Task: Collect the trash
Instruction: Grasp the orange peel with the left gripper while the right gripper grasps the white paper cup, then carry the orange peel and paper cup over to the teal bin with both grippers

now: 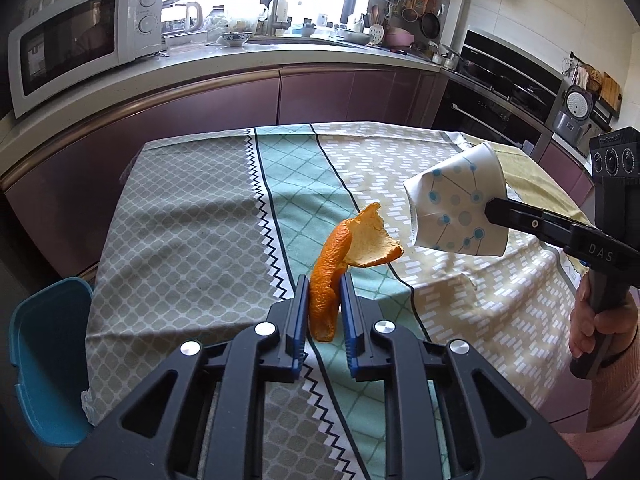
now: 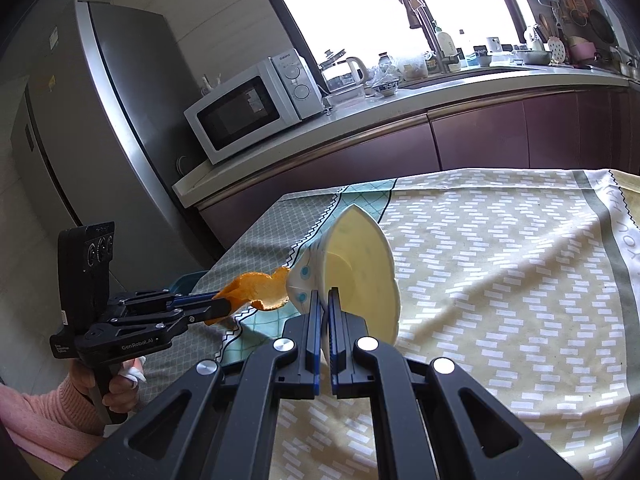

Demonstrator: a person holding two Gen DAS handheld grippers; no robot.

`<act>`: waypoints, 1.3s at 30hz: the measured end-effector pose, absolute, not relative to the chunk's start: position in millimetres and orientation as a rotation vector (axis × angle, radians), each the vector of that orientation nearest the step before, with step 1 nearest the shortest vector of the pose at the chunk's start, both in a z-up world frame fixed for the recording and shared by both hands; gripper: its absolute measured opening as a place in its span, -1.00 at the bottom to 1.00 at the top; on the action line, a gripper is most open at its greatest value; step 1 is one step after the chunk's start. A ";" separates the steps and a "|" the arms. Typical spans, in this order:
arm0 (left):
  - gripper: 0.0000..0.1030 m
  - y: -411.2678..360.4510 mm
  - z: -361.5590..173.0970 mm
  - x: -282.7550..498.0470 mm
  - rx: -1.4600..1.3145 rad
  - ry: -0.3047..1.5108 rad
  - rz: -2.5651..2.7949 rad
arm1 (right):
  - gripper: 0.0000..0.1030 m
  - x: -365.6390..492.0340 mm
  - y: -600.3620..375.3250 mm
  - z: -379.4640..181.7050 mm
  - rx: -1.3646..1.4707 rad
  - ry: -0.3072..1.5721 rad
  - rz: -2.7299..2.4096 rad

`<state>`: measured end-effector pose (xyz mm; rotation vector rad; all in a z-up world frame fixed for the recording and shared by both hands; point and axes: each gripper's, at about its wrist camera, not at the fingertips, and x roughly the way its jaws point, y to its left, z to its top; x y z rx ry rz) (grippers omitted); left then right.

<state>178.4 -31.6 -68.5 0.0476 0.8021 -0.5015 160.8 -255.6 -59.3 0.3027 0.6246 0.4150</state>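
My left gripper (image 1: pixel 324 286) is shut on a curled strip of orange peel (image 1: pixel 352 246), which hangs above the patterned tablecloth (image 1: pixel 192 216). The peel's pale inside faces right. My right gripper (image 2: pixel 323 300) is shut on the rim of a squashed paper cup (image 2: pixel 360 276), white with blue dots outside and cream inside. In the left wrist view the paper cup (image 1: pixel 456 204) hangs in the air at the right, pinched by the right gripper (image 1: pixel 490 210), its mouth toward the peel. From the right wrist, the orange peel (image 2: pixel 256 290) nearly touches the cup's left side, held by the left gripper (image 2: pixel 218 306).
A blue bin (image 1: pixel 52 356) stands on the floor off the table's left edge. Beyond the table runs a purple-fronted counter (image 1: pixel 280 92) with a white microwave (image 1: pixel 80 36) and a sink. A steel fridge (image 2: pixel 92 128) stands at the left. A person's hands in pink sleeves hold both gripper handles.
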 end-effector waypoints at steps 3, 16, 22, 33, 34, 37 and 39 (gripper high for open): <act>-0.69 -21.7 -63.9 174.2 0.035 0.793 -0.493 | -0.95 161.9 -248.9 -56.1 0.298 0.619 0.426; -0.69 33.8 -52.1 155.4 -0.015 0.765 -0.414 | -0.95 165.4 -211.6 -48.4 0.274 0.616 0.496; -0.69 58.2 -46.9 145.7 -0.028 0.750 -0.380 | -0.95 168.7 -189.2 -47.4 0.259 0.620 0.538; -0.69 98.2 -41.1 130.7 -0.053 0.734 -0.322 | -0.95 173.8 -153.1 -45.6 0.233 0.633 0.600; -0.69 100.2 -40.2 129.8 -0.056 0.732 -0.317 | -0.95 173.9 -150.1 -45.3 0.231 0.635 0.606; -0.69 108.0 -38.3 126.3 -0.065 0.729 -0.303 | -0.95 174.6 -141.5 -44.0 0.224 0.636 0.620; -0.69 113.8 -38.3 123.9 -0.070 0.727 -0.293 | -0.95 175.3 -136.3 -42.7 0.218 0.637 0.629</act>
